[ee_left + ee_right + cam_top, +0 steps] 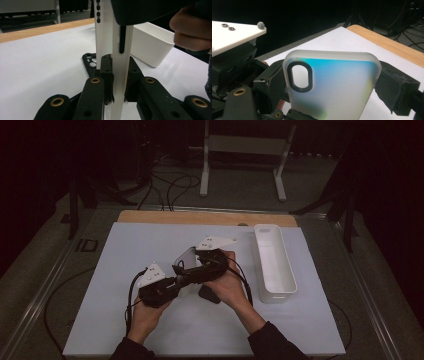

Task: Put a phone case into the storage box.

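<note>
Fingers (107,75) of our left gripper (172,282) clench a frosted translucent phone case (332,87) edgewise above the white surface (150,250); our right gripper (332,82) fingers (397,92) flank its sides, whether pressing we cannot tell. Well apart, a white rectangular plastic bin (290,280) stands with nothing inside.

From the high view I get a dim room: the far floor and both side edges sink into near black, and only the white surface (150,320) catches soft overhead light, with faint shadow under the hands. In the left gripper view the light is brighter and even; the near black jaws are sharp, while the white bin (152,47) at the far right is slightly soft. In the right gripper view the frosted phone case (332,87) shows a blue-green sheen and looks a little blurred, against a black background.
</note>
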